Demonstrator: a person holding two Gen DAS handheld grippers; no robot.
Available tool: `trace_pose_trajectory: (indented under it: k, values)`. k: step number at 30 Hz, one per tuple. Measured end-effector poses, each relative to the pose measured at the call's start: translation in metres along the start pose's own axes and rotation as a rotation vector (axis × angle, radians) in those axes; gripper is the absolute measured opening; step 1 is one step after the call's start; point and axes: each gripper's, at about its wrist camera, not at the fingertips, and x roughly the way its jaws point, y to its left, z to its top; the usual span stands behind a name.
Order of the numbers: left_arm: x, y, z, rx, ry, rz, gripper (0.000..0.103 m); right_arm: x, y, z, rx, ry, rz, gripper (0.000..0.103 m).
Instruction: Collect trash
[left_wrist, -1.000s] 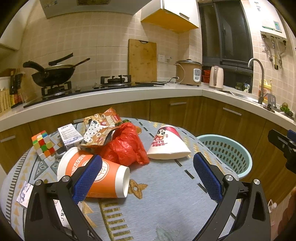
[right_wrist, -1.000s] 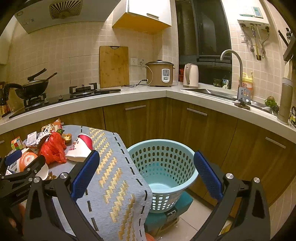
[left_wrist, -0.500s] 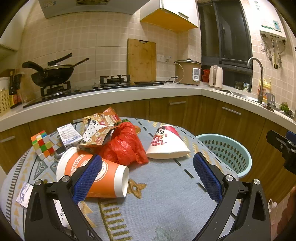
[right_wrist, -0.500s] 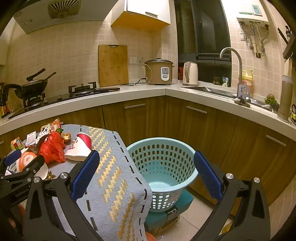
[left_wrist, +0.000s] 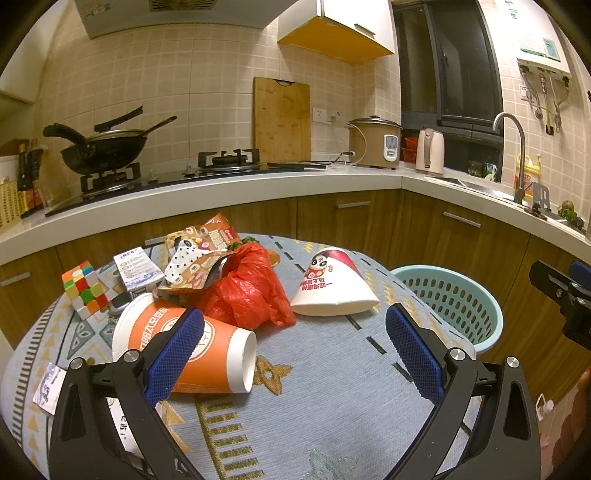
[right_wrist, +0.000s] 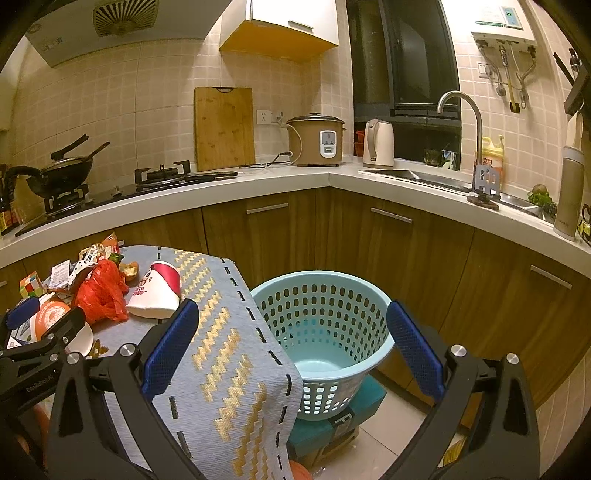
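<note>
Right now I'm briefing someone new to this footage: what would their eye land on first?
Most likely the heap of trash on the patterned table cloth: an orange paper cup lying on its side beside a crumpled red plastic bag, with a tipped white panda cup to their right. Next, the empty light blue basket on the floor beside the table, framed by the open right gripper.

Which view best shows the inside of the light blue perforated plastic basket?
The right wrist view: the light blue perforated plastic basket sits between the open right tongs, seen from above, with its floor visible and nothing lying on the part that shows. The left wrist view catches only its rim and part of its inner wall beyond the table edge.
</note>
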Motion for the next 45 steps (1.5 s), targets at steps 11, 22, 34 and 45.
trace_pose_trajectory:
  k: [11, 22, 34, 45]
  values:
    - [0.000, 0.000, 0.000, 0.001, 0.000, 0.001, 0.096, 0.001, 0.000, -0.002, -0.001, 0.004, 0.005, 0.097]
    - [0.001, -0.003, -0.001, 0.006, -0.003, 0.001, 0.096, 0.003, 0.003, -0.003, -0.004, 0.013, 0.004, 0.097]
    - [-0.010, 0.004, 0.000, -0.018, 0.003, 0.087, 0.095, -0.003, 0.021, 0.008, -0.075, -0.028, 0.016, 0.090]
    - [-0.045, 0.066, -0.031, -0.091, 0.182, 0.355, 0.096, 0.012, 0.042, 0.003, -0.074, 0.052, 0.124, 0.070]
